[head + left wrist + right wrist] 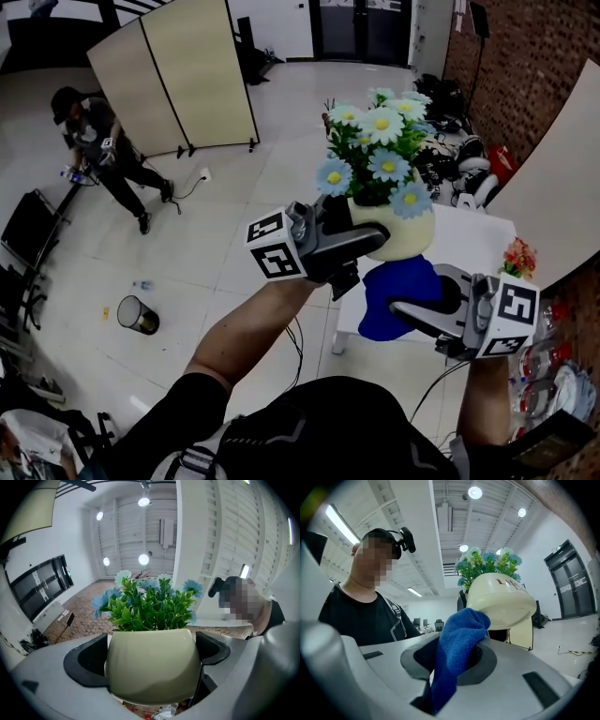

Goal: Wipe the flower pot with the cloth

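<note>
Above the white table, the left gripper clamps the flower pot aloft while the right gripper pinches the blue cloth against its underside; wiping seems underway.

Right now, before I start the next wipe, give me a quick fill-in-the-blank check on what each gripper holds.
1. The left gripper is shut on the cream ____.
2. The right gripper is shut on a cloth whose colour is ____.
3. The cloth meets that cream object at its ____, not at its rim.

Missing words: flower pot; blue; bottom.
</note>
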{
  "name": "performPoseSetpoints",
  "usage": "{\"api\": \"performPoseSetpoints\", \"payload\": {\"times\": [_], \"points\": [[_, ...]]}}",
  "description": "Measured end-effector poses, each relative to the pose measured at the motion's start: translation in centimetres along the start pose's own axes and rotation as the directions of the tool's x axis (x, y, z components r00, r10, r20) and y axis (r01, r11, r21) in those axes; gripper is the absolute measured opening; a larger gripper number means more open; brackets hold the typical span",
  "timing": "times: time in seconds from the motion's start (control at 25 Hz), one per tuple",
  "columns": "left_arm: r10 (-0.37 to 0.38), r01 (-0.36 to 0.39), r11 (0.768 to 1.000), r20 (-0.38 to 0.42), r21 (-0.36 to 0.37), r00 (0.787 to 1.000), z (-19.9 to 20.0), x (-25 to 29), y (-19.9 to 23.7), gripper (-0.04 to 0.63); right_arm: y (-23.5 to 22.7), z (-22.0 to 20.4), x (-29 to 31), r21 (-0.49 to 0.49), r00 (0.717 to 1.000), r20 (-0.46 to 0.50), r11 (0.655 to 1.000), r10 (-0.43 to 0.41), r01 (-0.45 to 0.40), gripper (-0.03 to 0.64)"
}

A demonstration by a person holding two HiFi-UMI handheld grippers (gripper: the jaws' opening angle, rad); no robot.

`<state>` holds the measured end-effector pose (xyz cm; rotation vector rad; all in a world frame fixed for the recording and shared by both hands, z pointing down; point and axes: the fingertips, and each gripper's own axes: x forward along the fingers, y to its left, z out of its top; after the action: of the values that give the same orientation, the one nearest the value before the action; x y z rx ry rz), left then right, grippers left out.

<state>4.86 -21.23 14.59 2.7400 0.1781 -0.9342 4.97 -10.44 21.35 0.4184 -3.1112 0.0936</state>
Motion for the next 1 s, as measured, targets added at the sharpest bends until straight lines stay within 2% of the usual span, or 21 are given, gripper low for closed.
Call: {"api": "performPoseSetpoints", "payload": {"times": [0.16,0.28,0.44,0.56,0.8,0.88,1.0], "points": [[0.008,-0.008,1.0,0.001,-0.003,1.0,-0.1,-1.8,-0.1,0.594,1.1,-0.6,0.3,0.012,1.0,0.028,1.0,0.011,-0.011,0.077],[0.025,-0.025,1.0,-0.002,-0.006,1.0,-0.1,-2.1,0.2,0.594,0.9,0.4,-1.6,0.029,0.996,0.093,1.0,-0.007,0.004,0.077],[0.034,-0.034,0.999,-0.003,-0.008,0.999,-0.2,-2.1,0.5,0.594,-0.7,2.6,-3.9,0.023,0.982,0.167,0.996,-0.085,0.082,0.077],[0.036,-0.035,0.999,-0.018,0.006,0.999,-0.2,-2.2,0.5,0.594,-2.5,4.2,-6.3,0.004,0.954,0.223,0.979,-0.201,0.206,0.077],[0.07,-0.069,0.997,-0.038,0.036,0.997,-0.2,-2.5,1.2,0.594,-5.5,6.5,-11.6,-0.038,0.871,0.276,0.901,-0.407,0.433,0.077],[0.088,-0.086,0.995,-0.051,0.045,0.995,-0.5,-2.8,1.6,0.594,-6.4,6.6,-12.7,-0.041,0.844,0.272,0.871,-0.462,0.49,0.077],[0.106,-0.103,0.994,-0.063,0.044,0.992,-0.7,-3.3,1.9,0.594,-7.2,6.4,-12.8,-0.042,0.828,0.245,0.848,-0.504,0.529,0.077]]}}
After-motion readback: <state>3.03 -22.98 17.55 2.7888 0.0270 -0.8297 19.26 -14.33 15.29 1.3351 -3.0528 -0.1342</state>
